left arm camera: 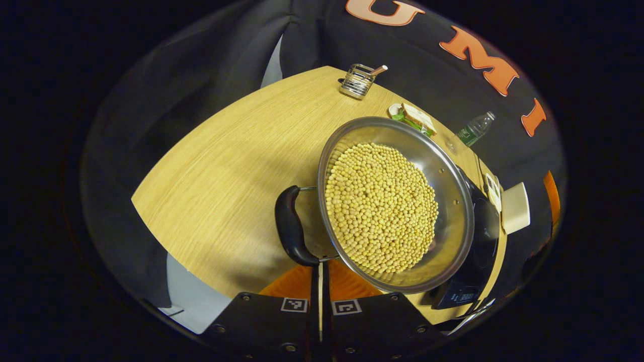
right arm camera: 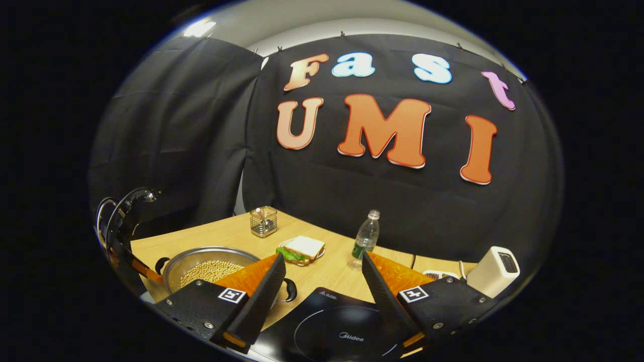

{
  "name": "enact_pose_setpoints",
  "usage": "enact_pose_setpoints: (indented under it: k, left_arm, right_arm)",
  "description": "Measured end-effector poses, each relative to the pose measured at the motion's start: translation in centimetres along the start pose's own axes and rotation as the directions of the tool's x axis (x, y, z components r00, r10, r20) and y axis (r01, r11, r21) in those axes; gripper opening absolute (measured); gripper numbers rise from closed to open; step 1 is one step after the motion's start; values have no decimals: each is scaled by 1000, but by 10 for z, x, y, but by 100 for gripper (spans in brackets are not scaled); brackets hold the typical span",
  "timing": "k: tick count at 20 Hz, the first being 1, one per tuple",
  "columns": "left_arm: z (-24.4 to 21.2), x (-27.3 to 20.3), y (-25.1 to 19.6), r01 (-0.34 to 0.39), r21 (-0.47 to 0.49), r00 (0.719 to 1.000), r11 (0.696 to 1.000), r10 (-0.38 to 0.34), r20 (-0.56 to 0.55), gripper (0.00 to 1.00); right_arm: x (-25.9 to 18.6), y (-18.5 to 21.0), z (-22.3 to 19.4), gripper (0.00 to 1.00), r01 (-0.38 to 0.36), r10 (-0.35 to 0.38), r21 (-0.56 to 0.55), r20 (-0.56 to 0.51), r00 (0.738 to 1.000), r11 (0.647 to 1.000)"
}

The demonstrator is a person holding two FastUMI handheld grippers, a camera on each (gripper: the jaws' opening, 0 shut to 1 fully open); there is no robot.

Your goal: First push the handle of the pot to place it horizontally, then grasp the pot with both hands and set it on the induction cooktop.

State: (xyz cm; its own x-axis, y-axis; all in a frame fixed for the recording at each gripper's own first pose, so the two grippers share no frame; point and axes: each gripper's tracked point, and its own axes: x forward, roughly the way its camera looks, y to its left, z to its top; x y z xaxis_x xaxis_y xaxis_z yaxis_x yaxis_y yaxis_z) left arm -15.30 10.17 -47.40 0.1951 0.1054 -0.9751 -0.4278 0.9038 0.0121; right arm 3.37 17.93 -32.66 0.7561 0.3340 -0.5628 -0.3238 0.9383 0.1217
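A steel pot full of soybeans sits on the wooden table, its far side against the black induction cooktop. My left gripper is shut, with nothing between its fingers, and its tips meet the lower end of the pot's black loop handle. In the right gripper view, my right gripper is open wide above the cooktop, with the pot to its left and the pot's near handle beside its left finger. The left gripper shows at the pot's far side.
Along the back of the table stand a wire holder, a sandwich on a plate and a water bottle. A white box-shaped device is right of the cooktop. The table's edge runs close on the left.
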Motion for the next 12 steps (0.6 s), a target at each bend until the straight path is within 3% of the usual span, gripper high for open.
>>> enact_pose_setpoints:
  k: [6, 12]
  left_arm:
    - [27, 9, 18, -18, 67, 999, 998, 15, 38, 3]
    - [57, 24, 35, -23, 118, 997, 993, 14, 77, 2]
  right_arm:
    - [44, 33, -48, 94, -53, 56, 20, -162, 985, 998]
    - [68, 61, -98, 94, -64, 86, 79, -331, 940, 995]
